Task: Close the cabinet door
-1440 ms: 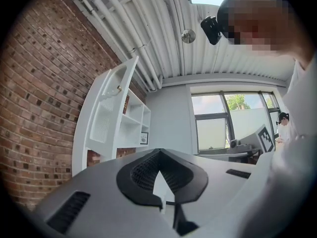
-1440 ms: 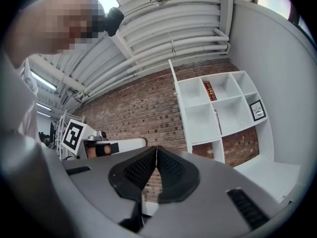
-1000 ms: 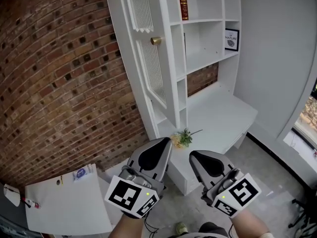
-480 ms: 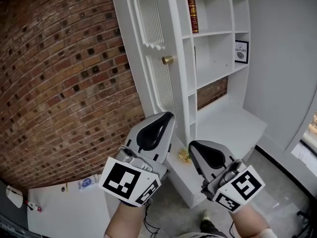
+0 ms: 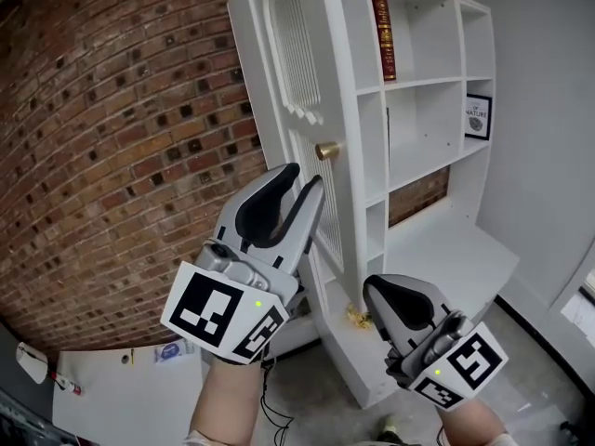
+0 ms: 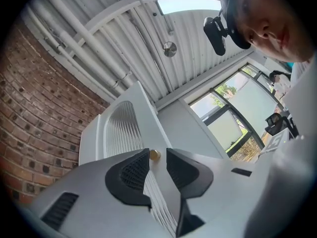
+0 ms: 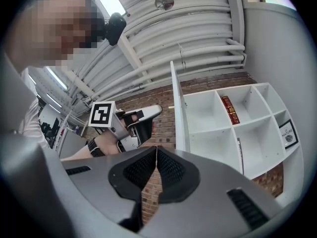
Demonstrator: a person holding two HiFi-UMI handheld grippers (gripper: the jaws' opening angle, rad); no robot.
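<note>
The white cabinet door [image 5: 296, 82] with a ribbed panel stands open, its edge turned toward me. A brass knob [image 5: 326, 150] sticks out of it. My left gripper [image 5: 307, 177] is raised just below and left of the knob. Its jaws are opening with nothing pressed between them. In the left gripper view the knob [image 6: 154, 155] shows small in the gap of that gripper [image 6: 157, 151], farther off and untouched. My right gripper [image 5: 374, 288] hangs lower and to the right, shut and empty; its pads [image 7: 163, 165] meet in the right gripper view.
Open white shelves [image 5: 423, 82] hold a red book [image 5: 383, 35] and a framed picture [image 5: 478, 117]. Yellow flowers [image 5: 356, 316] lie on the low ledge. A brick wall [image 5: 112, 156] runs on the left, with a white table [image 5: 112, 398] below it.
My left gripper has risen toward the knob and its jaws have parted. The right gripper rose a little and stays shut. The view has tilted up the cabinet.
</note>
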